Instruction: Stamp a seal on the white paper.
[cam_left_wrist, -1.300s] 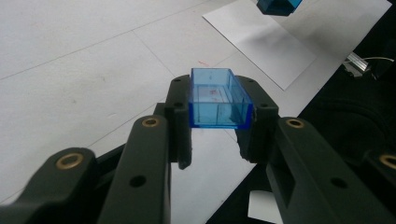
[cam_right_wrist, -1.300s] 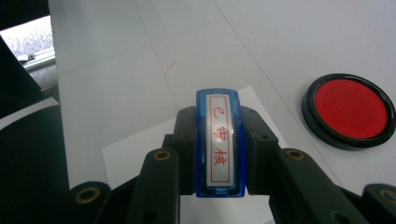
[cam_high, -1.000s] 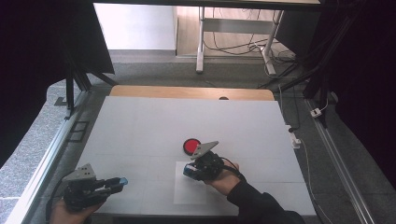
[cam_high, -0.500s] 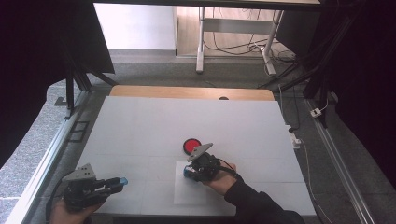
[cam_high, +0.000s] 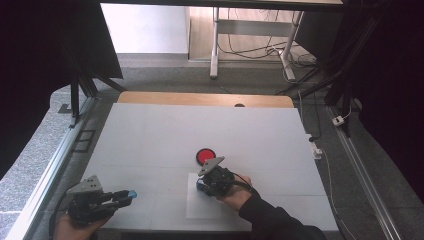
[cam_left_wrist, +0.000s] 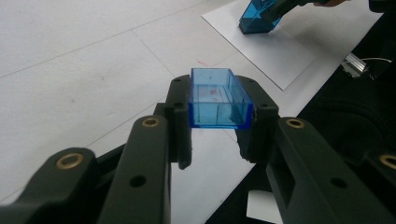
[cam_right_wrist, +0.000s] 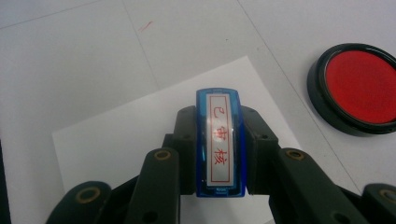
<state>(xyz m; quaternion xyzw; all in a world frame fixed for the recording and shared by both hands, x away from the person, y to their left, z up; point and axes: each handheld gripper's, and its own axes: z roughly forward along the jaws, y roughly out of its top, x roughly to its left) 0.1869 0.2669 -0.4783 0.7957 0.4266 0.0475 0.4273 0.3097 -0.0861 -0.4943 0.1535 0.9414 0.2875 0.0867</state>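
My left gripper (cam_high: 127, 194) rests near the table's front left corner, shut on a clear blue stamp cap (cam_left_wrist: 218, 98) with its open end facing away. My right gripper (cam_high: 202, 186) is shut on a blue stamp (cam_right_wrist: 219, 144) that bears a white label with red characters. It holds the stamp down at the far edge of a white paper sheet (cam_high: 205, 210). In the left gripper view the stamp (cam_left_wrist: 256, 17) seems to touch the paper (cam_left_wrist: 280, 51). A round red ink pad (cam_high: 205, 156) in a black case lies just beyond the paper, uncovered.
A white table top (cam_high: 165, 135) has a wooden strip (cam_high: 200, 99) along its far edge. Metal rails run down both sides. Desk legs and cables stand on the floor behind.
My right gripper has moved a little toward the person and down, from beside the ink pad onto the paper. The left gripper has stayed put.
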